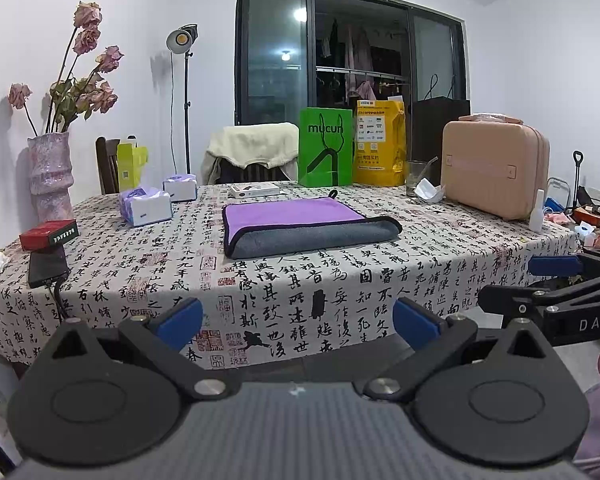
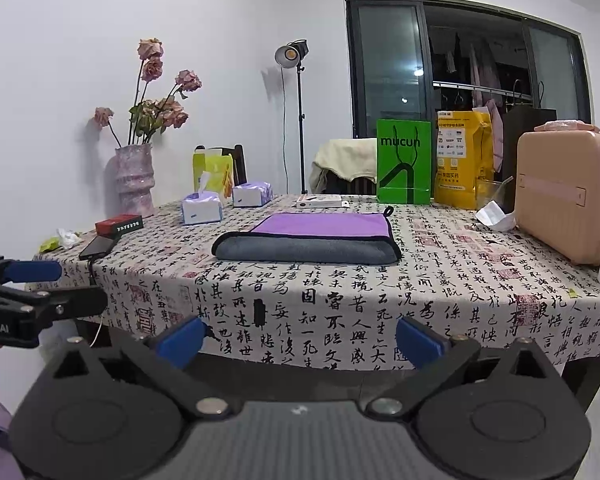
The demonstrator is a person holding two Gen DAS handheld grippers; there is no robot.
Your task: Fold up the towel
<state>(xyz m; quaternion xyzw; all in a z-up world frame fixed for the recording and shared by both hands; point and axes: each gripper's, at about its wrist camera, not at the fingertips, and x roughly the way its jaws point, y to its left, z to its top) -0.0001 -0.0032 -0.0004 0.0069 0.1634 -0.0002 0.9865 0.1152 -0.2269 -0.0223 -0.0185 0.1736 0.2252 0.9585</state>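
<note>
On the calligraphy-printed tablecloth [image 1: 340, 280], the purple-and-grey folded microfibre towel [image 1: 306, 226] is seen lying flat at twelve o'clock, long axis crosswise, well apart from both grippers. Neither is judged nearer. The left gripper [image 1: 298, 322] and right gripper [image 2: 300, 340] are held wide open, empty.

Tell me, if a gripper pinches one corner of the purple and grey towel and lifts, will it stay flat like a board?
Probably not. The towel looks soft and thick, with a rounded fold along its front, so it would likely droop and unfold. It seems light, and would probably slide on the tablecloth rather than roll or tip. Both grippers are open, away from it.
</note>
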